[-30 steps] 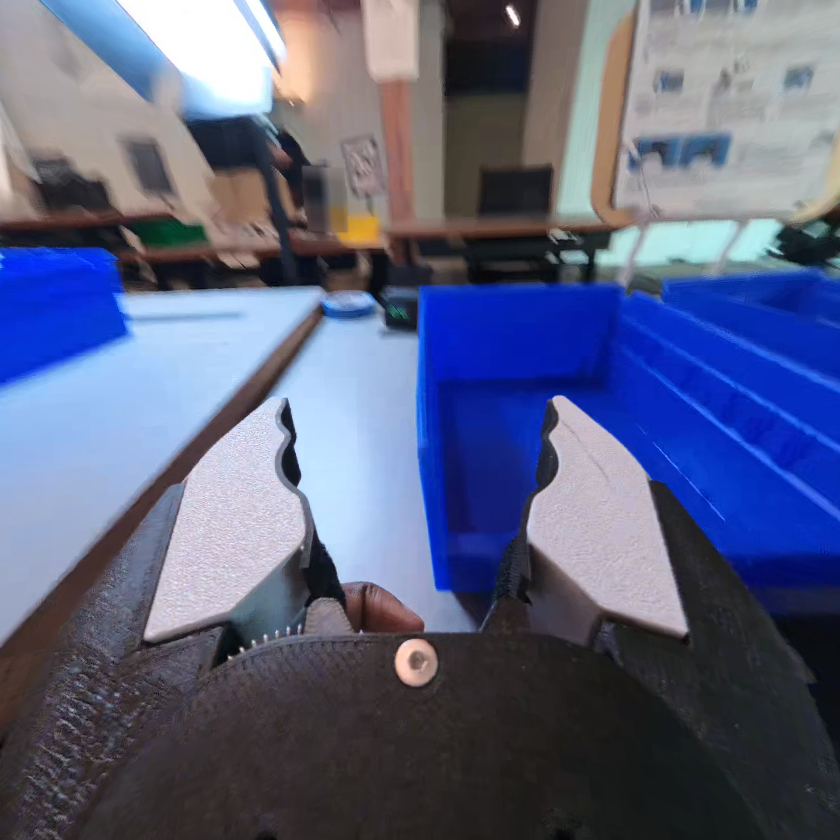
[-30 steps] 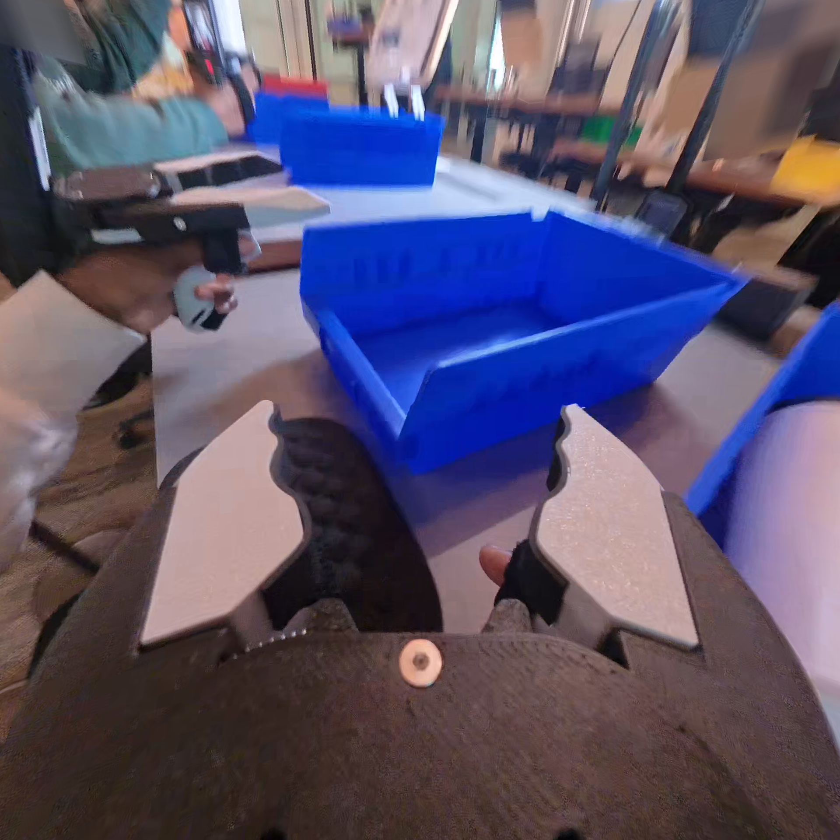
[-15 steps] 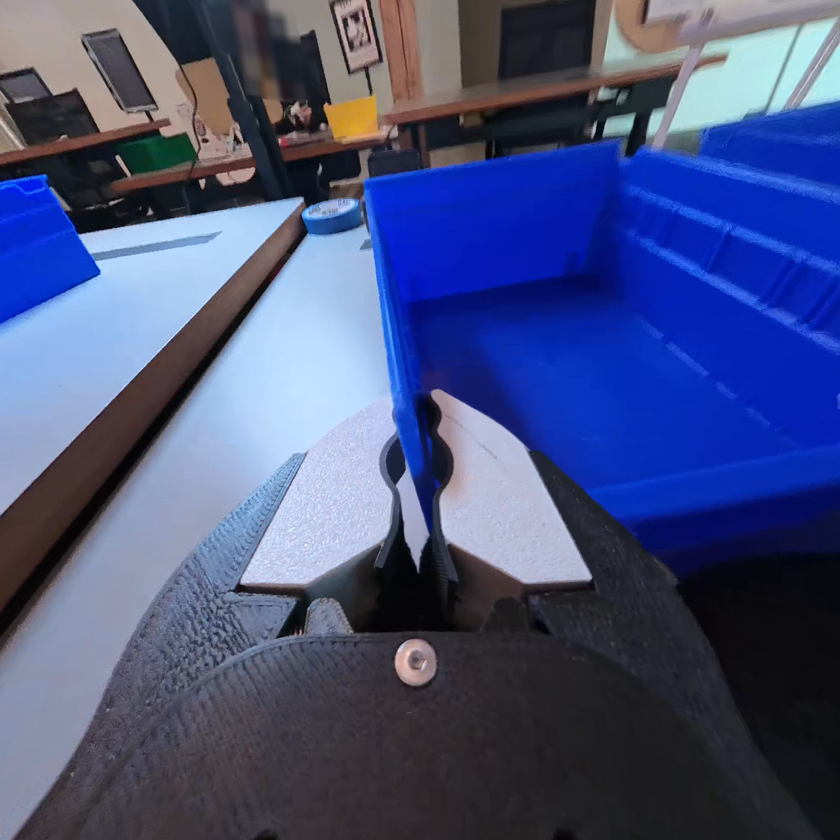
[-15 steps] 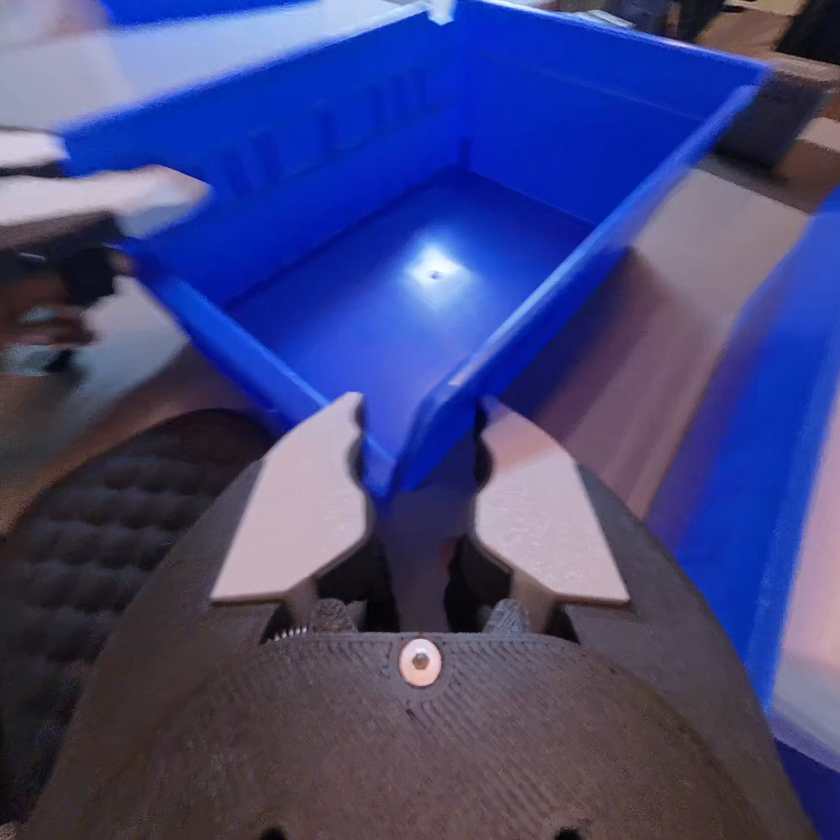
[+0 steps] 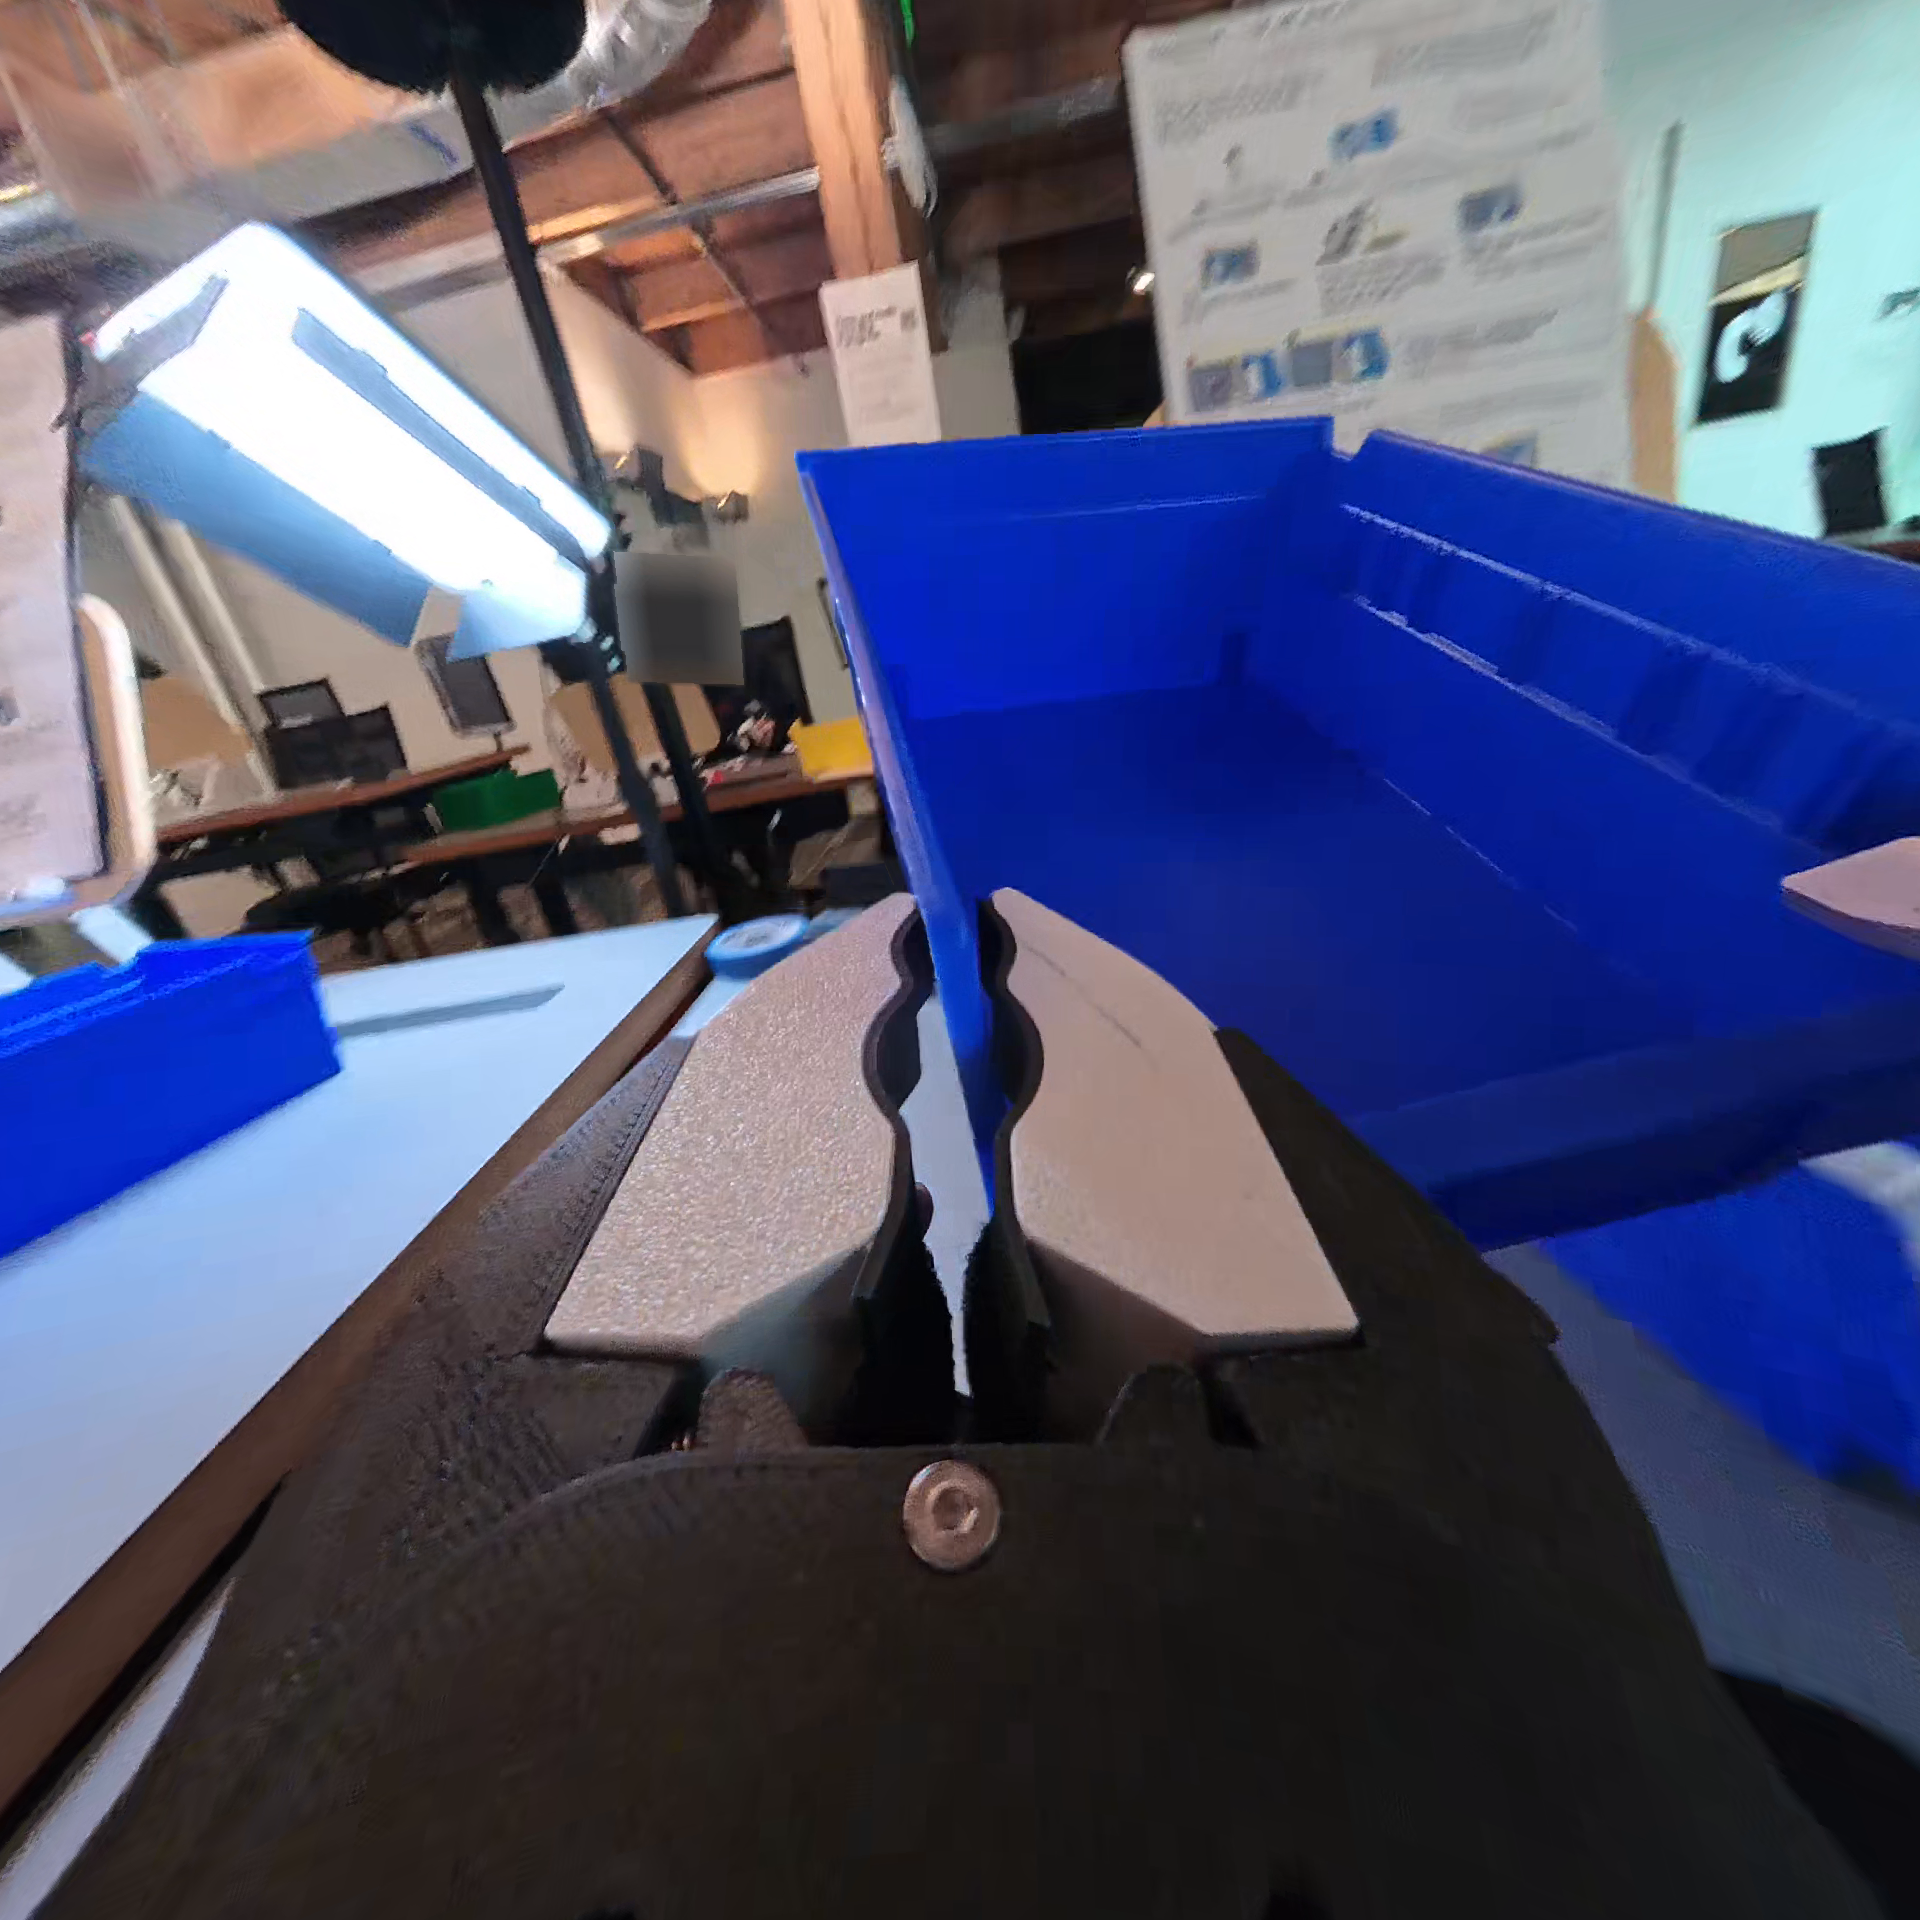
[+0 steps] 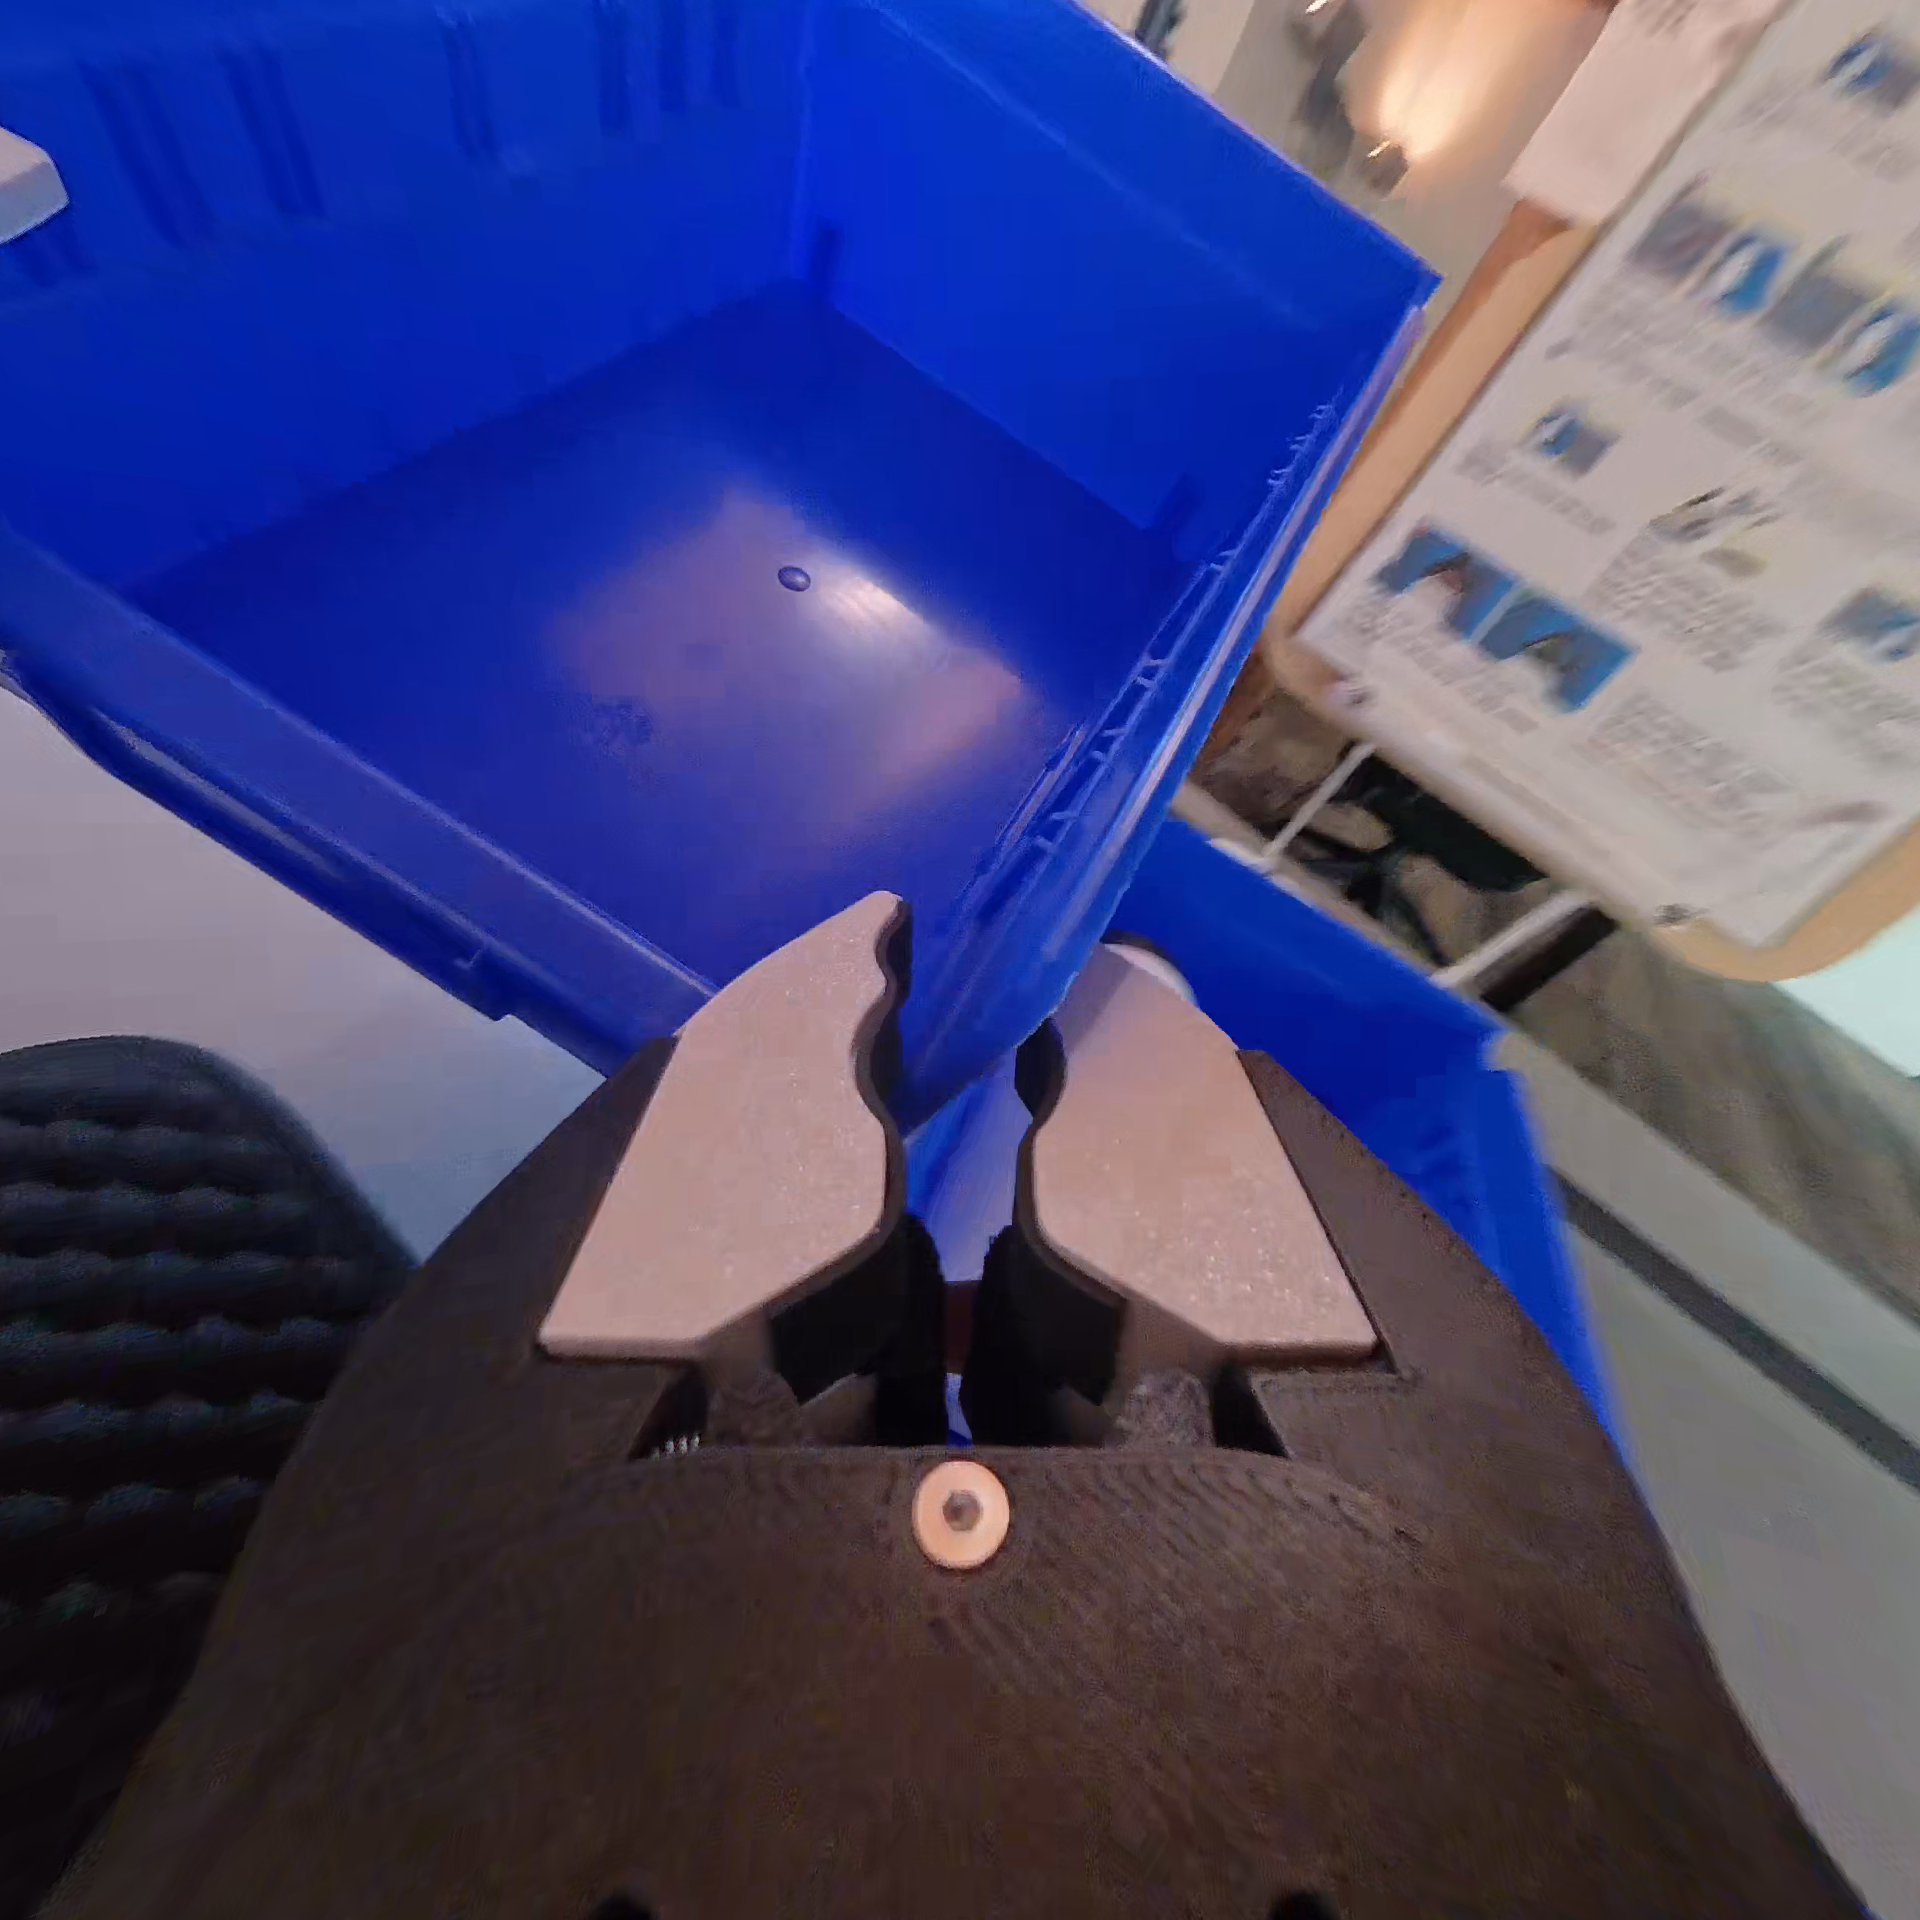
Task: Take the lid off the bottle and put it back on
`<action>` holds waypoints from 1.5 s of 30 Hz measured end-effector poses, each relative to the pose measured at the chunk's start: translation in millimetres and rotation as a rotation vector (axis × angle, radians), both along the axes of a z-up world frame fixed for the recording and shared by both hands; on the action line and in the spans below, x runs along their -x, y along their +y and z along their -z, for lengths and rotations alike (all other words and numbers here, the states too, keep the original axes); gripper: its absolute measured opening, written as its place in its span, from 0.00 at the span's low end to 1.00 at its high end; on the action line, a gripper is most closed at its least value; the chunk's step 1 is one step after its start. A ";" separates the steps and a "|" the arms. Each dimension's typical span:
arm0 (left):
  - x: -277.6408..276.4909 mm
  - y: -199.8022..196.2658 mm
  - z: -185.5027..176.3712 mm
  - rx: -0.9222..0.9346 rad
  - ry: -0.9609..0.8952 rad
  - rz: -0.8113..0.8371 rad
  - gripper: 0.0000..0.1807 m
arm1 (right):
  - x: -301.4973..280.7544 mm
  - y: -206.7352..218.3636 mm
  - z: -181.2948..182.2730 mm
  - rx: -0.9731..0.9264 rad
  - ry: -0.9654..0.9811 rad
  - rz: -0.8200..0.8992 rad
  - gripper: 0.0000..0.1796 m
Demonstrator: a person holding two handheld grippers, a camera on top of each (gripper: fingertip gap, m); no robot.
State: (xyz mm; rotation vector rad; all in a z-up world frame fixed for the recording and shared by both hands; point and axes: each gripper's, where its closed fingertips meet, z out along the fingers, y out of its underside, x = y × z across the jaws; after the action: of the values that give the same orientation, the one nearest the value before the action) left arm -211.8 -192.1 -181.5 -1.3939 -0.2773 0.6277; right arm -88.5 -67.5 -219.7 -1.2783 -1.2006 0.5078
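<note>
No bottle or lid shows clearly in either view. My left gripper (image 5: 956, 935) is shut on the left wall of an empty blue bin (image 5: 1299, 831). My right gripper (image 6: 997, 977) is shut on the right wall of the same bin (image 6: 623, 623), near its front corner. The bin hangs tilted above the table between the two grippers. A finger of the other gripper shows at the edge of each view (image 5: 1860, 899) (image 6: 21, 197). A pale rounded thing (image 6: 1132, 971) lies in a second blue bin (image 6: 1351, 1091) below, mostly hidden behind my right finger.
The second blue bin also shows at the lower right of the left wrist view (image 5: 1714, 1330). Another blue bin (image 5: 156, 1060) stands on the adjoining table to the left, with a blue tape roll (image 5: 753, 940) farther back. A black foam mat (image 6: 156, 1299) lies at the left. My hands' fingertips stand some 20 cm from each other.
Both grippers went from open to shut on the blue bin's side walls. The bin has since risen off the table and tilted.
</note>
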 end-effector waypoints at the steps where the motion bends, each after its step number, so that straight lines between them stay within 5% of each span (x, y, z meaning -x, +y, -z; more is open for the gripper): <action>1: -11.5 12.0 -11.0 -0.019 0.016 0.035 0.05 | -12.8 9.7 -11.7 -0.026 0.015 0.027 0.09; 11: -163.0 183.7 -57.8 -0.024 0.120 0.394 0.06 | -194.3 139.4 -56.5 -0.154 0.056 0.476 0.07; 21: -322.1 312.1 12.7 0.218 0.041 0.683 0.10 | -373.0 230.4 -15.0 -0.021 0.021 0.780 0.05; 34: -389.0 349.0 99.2 0.464 0.125 0.718 0.13 | -442.4 269.3 84.3 0.177 -0.016 0.809 0.05; 45: -407.5 333.7 131.9 0.543 0.084 0.918 0.30 | -451.8 274.6 98.5 0.136 0.012 0.806 0.06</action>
State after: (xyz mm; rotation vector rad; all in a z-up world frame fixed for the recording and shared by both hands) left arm 195.8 141.6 -313.3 -1.7975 0.6295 -0.0250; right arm 363.2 207.1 -318.2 -1.7324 -0.5585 0.0001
